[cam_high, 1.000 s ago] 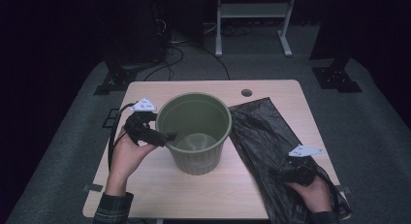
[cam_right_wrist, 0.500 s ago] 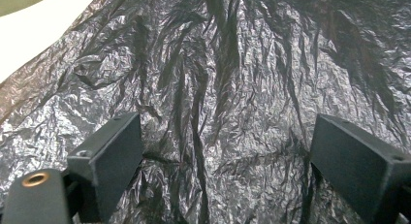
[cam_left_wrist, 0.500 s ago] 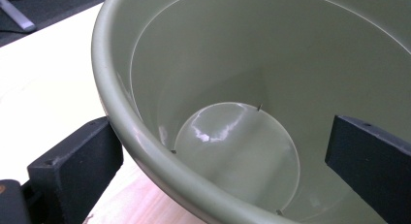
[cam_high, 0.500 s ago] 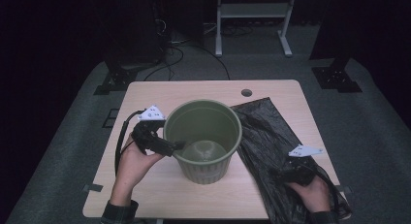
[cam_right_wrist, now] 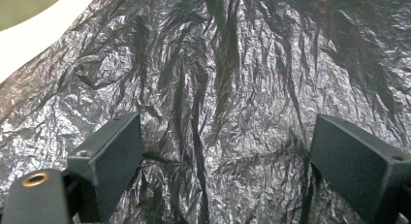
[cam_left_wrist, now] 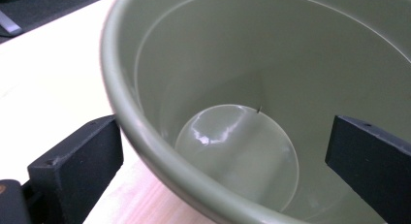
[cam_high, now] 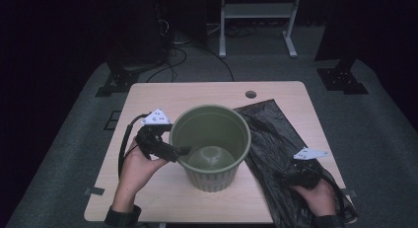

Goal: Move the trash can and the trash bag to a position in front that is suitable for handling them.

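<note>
Green plastic bin (cam_high: pixel 211 144) at mid-table, black bin bag (cam_high: pixel 276 149) touching its right.
My left gripper (cam_high: pixel 181 151) straddles the bin's rim, jaws spread, not pinching; my right gripper (cam_high: pixel 283 177) hovers spread over the bag.

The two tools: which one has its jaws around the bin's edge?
The left tool. One jaw sits inside the green bin, one outside its rim. The right tool hangs open over the black bag.
</note>
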`<state>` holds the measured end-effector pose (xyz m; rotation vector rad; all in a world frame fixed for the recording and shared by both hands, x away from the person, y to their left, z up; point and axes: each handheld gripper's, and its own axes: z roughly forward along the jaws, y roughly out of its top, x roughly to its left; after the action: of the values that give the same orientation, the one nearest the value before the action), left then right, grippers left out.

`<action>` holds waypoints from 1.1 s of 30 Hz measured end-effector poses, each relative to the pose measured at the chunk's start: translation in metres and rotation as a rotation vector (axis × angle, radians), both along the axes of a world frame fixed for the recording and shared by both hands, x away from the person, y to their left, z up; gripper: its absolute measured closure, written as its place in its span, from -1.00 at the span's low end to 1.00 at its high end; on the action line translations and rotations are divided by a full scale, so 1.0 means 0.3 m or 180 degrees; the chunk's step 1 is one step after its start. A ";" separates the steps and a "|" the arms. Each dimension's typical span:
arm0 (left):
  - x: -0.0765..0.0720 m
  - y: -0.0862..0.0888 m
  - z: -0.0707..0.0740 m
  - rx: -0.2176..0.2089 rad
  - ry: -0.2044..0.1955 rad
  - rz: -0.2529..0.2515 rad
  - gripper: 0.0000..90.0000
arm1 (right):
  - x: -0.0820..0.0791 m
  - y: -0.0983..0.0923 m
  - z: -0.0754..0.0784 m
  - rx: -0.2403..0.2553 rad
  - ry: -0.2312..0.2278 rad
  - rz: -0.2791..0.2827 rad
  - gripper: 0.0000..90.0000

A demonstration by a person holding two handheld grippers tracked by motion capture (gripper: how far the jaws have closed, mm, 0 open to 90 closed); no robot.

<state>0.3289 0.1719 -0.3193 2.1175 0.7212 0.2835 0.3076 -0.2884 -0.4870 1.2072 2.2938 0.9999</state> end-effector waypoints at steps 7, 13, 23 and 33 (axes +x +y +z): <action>-0.008 0.037 0.053 -0.0052 -0.0108 0.0095 -1.00 | 0.000 0.000 0.000 -0.0001 0.0001 0.0000 -0.76; -0.048 0.086 0.074 -0.0100 -0.0157 0.0143 -1.00 | 0.000 0.000 0.000 0.0000 -0.0001 0.0000 -0.76; -0.122 0.157 0.058 -0.0078 -0.0151 0.0231 -1.00 | 0.000 0.000 0.000 -0.0001 0.0000 0.0000 -0.76; -0.173 0.194 -0.019 -0.0018 -0.0150 0.0283 -1.00 | 0.001 0.000 0.000 -0.0001 0.0000 0.0000 -0.77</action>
<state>0.2771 0.2301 -0.3251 2.0697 0.7885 0.3778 0.3080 -0.2883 -0.4871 1.2070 2.2938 0.9996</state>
